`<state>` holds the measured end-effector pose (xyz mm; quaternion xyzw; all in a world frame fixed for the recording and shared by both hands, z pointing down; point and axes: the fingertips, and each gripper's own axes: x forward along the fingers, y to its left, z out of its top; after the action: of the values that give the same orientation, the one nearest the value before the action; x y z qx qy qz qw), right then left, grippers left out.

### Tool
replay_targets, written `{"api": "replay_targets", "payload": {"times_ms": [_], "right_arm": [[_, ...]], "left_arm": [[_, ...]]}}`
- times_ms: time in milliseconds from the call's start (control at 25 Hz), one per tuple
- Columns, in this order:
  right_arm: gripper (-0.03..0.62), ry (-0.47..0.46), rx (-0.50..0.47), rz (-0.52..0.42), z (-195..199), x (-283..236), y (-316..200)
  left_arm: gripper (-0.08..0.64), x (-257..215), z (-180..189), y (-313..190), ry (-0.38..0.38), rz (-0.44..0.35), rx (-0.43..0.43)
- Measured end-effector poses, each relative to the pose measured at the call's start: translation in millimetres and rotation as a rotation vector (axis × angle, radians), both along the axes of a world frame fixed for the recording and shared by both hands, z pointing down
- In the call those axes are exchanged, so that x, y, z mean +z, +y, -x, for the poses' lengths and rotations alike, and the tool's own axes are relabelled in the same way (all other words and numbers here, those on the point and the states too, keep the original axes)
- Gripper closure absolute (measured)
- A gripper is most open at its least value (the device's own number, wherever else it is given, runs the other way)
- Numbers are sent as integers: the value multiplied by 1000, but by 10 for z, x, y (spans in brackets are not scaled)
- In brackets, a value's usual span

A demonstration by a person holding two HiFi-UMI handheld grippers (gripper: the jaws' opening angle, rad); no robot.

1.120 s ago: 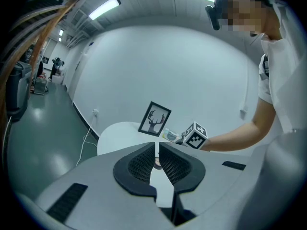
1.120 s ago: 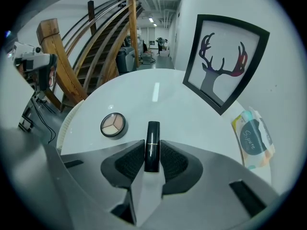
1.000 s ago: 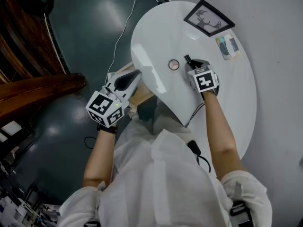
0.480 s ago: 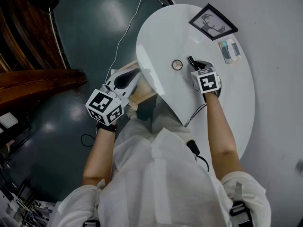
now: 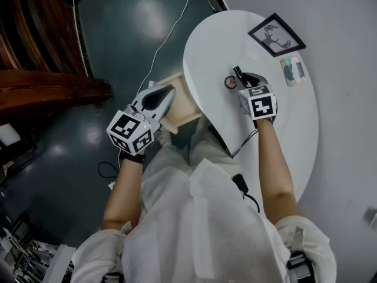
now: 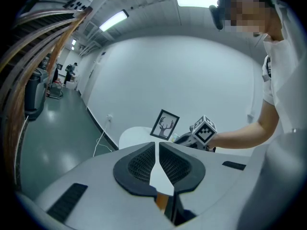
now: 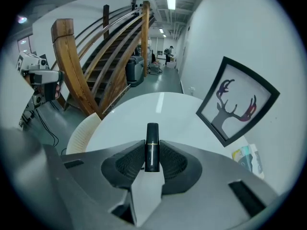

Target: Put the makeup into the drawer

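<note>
A black lipstick tube (image 7: 152,134) with a thin gold band stands upright between the pads of my right gripper (image 7: 152,156), which is shut on it. In the head view the right gripper (image 5: 241,78) hangs just over the white round table (image 5: 288,134), with the lipstick (image 5: 237,72) poking out beyond it. A small round compact (image 5: 229,82) lies on the table beside its tip. A light wooden drawer (image 5: 179,96) sticks out from under the table's left rim. My left gripper (image 5: 162,98) hovers at the drawer's near-left side. Its jaws (image 6: 157,150) are shut with nothing between them.
A black-framed deer picture (image 5: 277,34) (image 7: 237,102) stands at the table's far side, with a small printed packet (image 5: 293,71) next to it. A white cable (image 5: 171,34) runs over the dark green floor. A wooden staircase (image 7: 110,61) rises beyond the table.
My right gripper has risen off the table with the lipstick in it. More of the wooden drawer shows from under the table top, and my left gripper has shifted along with it.
</note>
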<state>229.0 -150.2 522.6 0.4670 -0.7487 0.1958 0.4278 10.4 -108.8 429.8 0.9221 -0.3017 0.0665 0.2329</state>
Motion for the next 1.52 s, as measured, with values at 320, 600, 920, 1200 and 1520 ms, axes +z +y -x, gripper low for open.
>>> {"api": "replay_targets", "payload": {"times_ms": [320,600,920,1200,1520], "right_arm": [[505,-39,-96,-12,686,-84,-16],[505,-80,-153,6,1324,15,62],[505,-76,-257,58,1989,257,241],[505,-100,-257,123,2403,590,361],[505,78,-310,120,2553,1014,326]], "left_arm": [[523,10,393,75,-6,6,-69],[523,98,818,177,-12,18,-132],[523,227,1261,291,-27,48,-184],[523,350,1547,329,-40,73,-207],[523,551,1659,322,-46,104,-209]]}}
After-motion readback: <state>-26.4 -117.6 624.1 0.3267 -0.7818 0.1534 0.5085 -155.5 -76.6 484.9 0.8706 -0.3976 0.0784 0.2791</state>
